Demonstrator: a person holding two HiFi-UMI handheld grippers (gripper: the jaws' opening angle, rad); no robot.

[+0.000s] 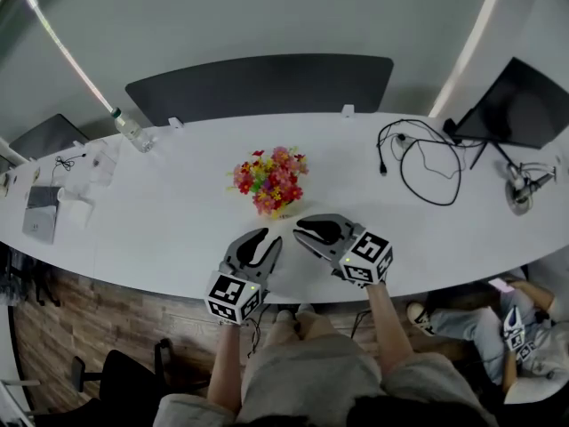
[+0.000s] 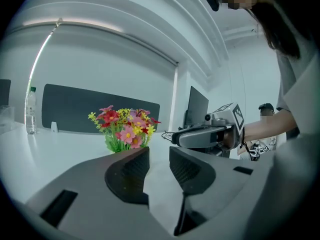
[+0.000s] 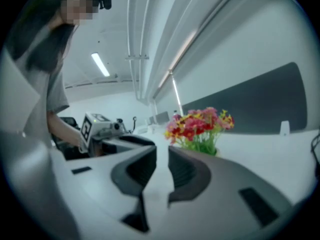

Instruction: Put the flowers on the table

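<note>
The flowers (image 1: 270, 181) stand near the middle of the worktop (image 1: 178, 229). The left gripper (image 1: 263, 237) and the right gripper (image 1: 300, 231) are side by side between the flowers and the near edge. A bottle (image 1: 132, 130) stands by the far edge to the left, a cable (image 1: 427, 163) lies to the right of the flowers, and a screen (image 1: 524, 105) stands beyond it at the right end.

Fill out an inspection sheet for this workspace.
Surface: long white curved table.
Job's things: bunch of red, pink and yellow flowers, upright near the table's middle, untouched.
Clutter: clear plastic bottle and flat grey item at the left end.
Grippers: left gripper and right gripper both empty, jaws narrowly apart, short of the flowers.
Cables: black cable loops on the table's right.
Surroundings: dark grey partition panel, black monitor, wooden floor.
</note>
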